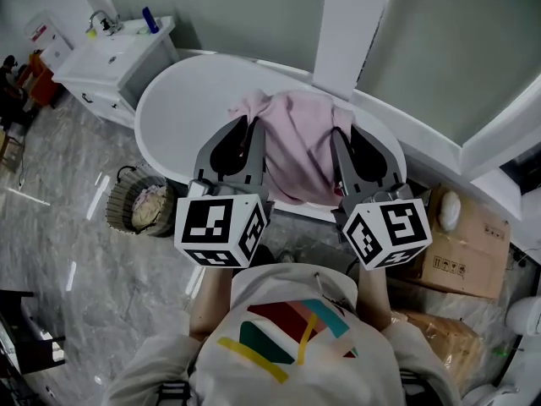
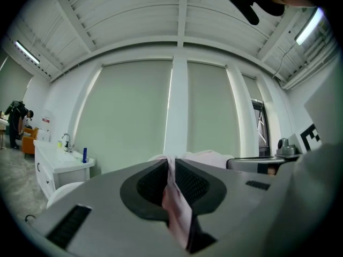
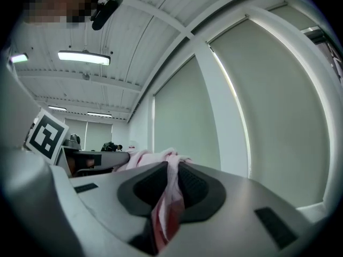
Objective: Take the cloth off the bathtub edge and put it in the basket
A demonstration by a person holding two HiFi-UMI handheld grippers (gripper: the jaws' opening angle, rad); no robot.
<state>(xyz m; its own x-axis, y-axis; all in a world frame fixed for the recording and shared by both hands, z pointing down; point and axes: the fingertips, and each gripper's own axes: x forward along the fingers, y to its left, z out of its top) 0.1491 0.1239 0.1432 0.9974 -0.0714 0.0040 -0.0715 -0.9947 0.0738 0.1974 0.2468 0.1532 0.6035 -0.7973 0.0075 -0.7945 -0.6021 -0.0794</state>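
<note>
— Where was the cloth?
— The pink cloth (image 1: 296, 142) hung above the bathtub (image 1: 165, 100). My left gripper (image 1: 252, 129) and right gripper (image 1: 341, 138) each clamped a fold of it.
— What remained?
— It looked lifted but not delivered. The basket (image 1: 139, 203) waited at its eight o'clock.

Cloth (image 1: 296, 142) blocks a stretch of the tub (image 1: 173, 108) rim; its side edges vanish between the jaws. Basket (image 1: 118, 214) contents too small to tell. People (image 2: 15, 123) at far left, tiny and dim.
</note>
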